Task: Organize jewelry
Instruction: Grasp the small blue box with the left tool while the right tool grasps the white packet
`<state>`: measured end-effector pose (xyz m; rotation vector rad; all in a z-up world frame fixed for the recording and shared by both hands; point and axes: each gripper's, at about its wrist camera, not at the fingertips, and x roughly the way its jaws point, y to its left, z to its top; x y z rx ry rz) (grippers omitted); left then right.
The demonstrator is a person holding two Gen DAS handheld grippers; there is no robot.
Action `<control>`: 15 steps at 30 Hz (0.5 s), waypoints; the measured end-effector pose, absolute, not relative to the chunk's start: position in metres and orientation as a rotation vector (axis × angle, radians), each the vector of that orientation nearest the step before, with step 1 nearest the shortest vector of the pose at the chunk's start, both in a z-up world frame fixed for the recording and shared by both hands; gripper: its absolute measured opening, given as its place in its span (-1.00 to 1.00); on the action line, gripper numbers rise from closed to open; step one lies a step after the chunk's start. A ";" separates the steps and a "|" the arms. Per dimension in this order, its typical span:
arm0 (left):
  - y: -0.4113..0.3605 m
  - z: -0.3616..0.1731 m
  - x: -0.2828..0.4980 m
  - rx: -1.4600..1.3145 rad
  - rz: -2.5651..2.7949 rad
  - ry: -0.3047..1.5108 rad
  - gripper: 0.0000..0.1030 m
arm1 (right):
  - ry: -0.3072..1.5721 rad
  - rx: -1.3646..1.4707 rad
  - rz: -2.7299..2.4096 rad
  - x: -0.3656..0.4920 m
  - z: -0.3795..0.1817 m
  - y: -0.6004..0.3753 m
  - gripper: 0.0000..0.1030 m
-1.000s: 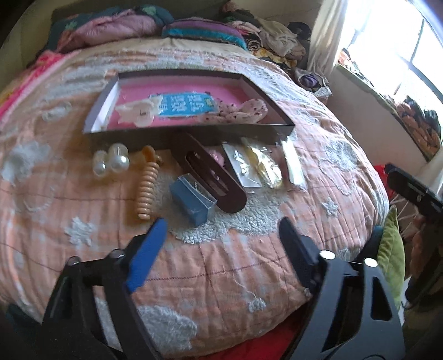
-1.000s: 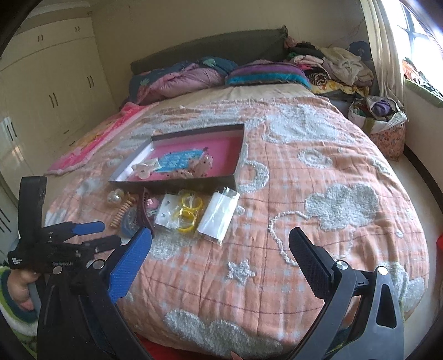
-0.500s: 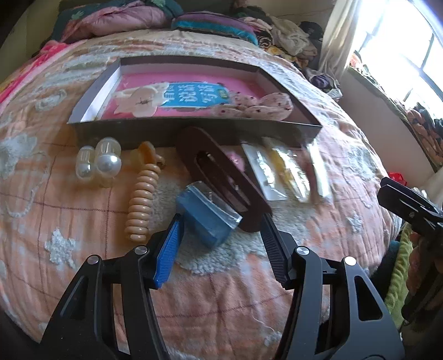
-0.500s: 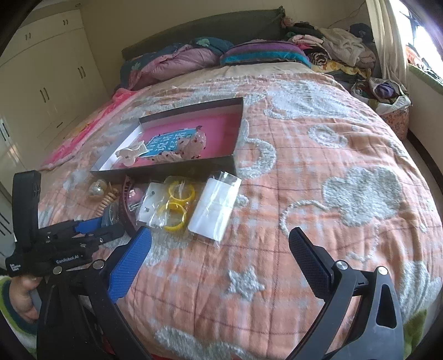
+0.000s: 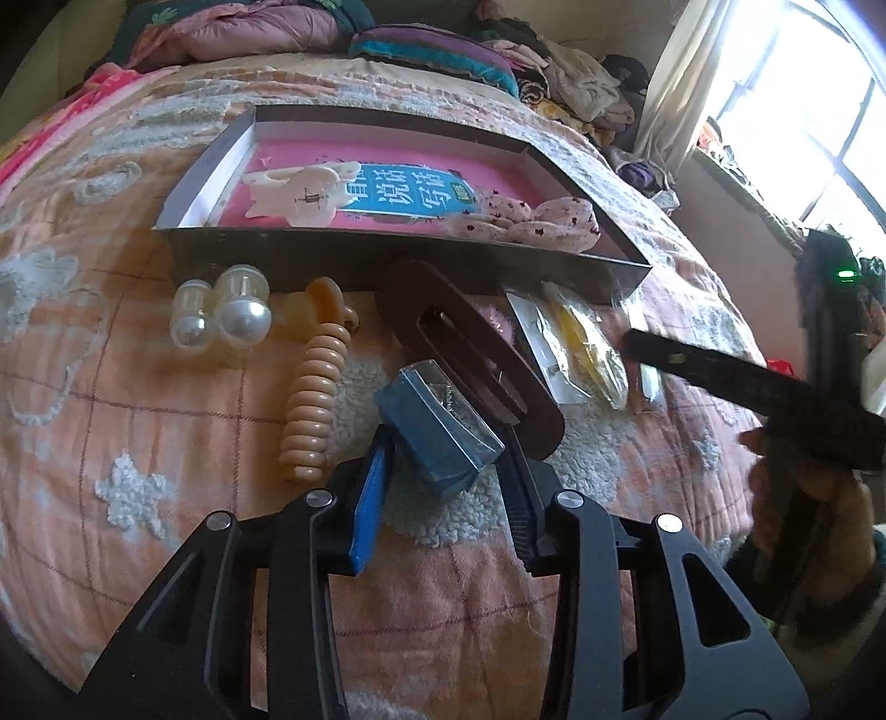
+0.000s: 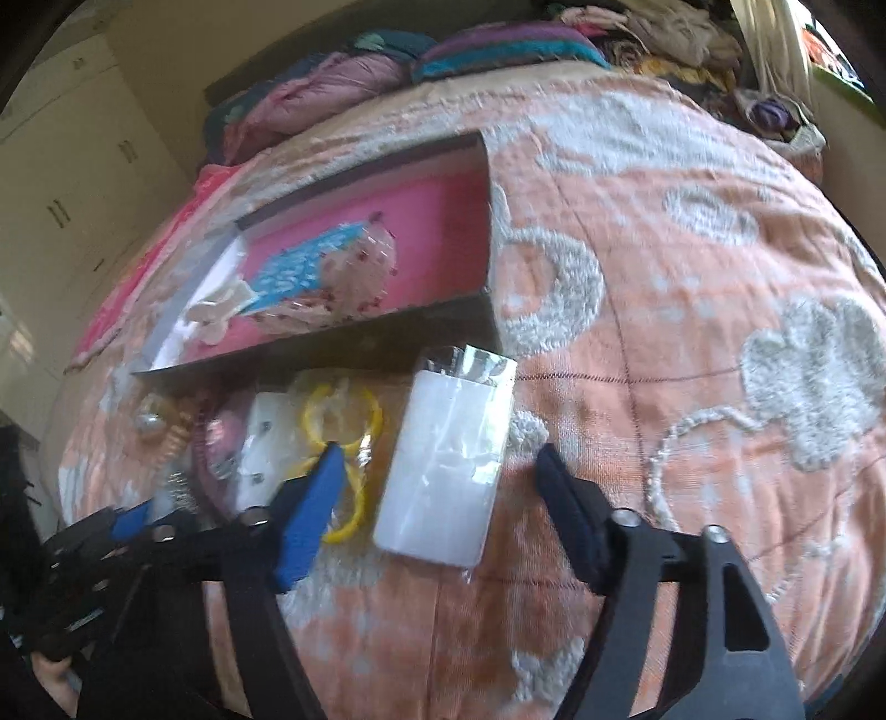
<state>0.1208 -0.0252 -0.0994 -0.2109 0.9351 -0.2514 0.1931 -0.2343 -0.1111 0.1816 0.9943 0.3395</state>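
My left gripper [image 5: 443, 448] has its fingers on both sides of a small blue box with a clear lid [image 5: 437, 426] on the bedspread; the jaws touch or nearly touch it. Beside it lie a brown hair clip [image 5: 470, 354], a beige spiral clip [image 5: 315, 393], two pearl capsules [image 5: 221, 315] and yellow hoops in a clear bag [image 5: 587, 343]. Behind stands the pink-lined tray [image 5: 387, 255]. My right gripper [image 6: 437, 482] is open, low over a white packet in a clear sleeve [image 6: 448, 465], next to the yellow hoops [image 6: 343, 421].
The tray [image 6: 443, 310] holds a white bow clip [image 5: 304, 188], a blue card and a dotted scrunchie [image 5: 531, 221]. Pillows and piled clothes [image 5: 421, 50] lie at the bed's far end. A window [image 5: 803, 111] is on the right. The bed's edge is close below both grippers.
My left gripper moved forward and narrowed around the small blue box. My right gripper dropped and moved forward to hover over the white packet.
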 end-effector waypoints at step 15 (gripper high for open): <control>-0.001 -0.064 0.095 -0.228 -0.253 0.877 -0.44 | 0.943 0.196 0.333 0.162 -0.101 -0.260 -0.16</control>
